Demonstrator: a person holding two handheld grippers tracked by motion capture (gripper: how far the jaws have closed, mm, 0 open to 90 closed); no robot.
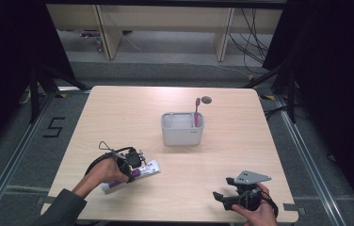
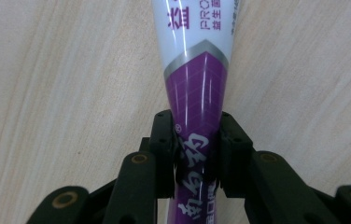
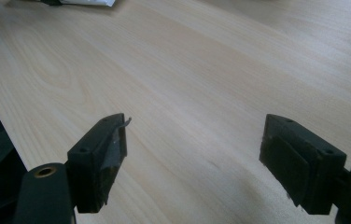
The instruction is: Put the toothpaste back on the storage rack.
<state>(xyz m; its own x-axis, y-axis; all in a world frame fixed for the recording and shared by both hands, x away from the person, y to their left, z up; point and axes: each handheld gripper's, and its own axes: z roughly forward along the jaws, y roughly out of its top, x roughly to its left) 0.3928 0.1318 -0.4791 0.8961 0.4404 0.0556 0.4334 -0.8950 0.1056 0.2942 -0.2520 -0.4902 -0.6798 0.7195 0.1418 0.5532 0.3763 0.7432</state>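
I have the left gripper [image 1: 135, 162] pinching the toothpaste tube [image 2: 197, 93], which lies flat on the worktop [image 1: 118, 113] at about seven o'clock. My right gripper [image 3: 194, 163] rests at five o'clock, jaws spread over bare wood. A grey holder [image 1: 182, 129] stands near the centre, well apart from both, with a pink toothbrush [image 1: 197, 110] upright in its right compartment. Nothing lies between tube and holder. Grey floor, cables and wooden panels sit beyond twelve o'clock.

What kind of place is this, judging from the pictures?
Probably a lab or recording room, not a home. The light wooden table stands between black curtains, with loose cables on the grey floor behind it. A black "5" mark is taped beside it.
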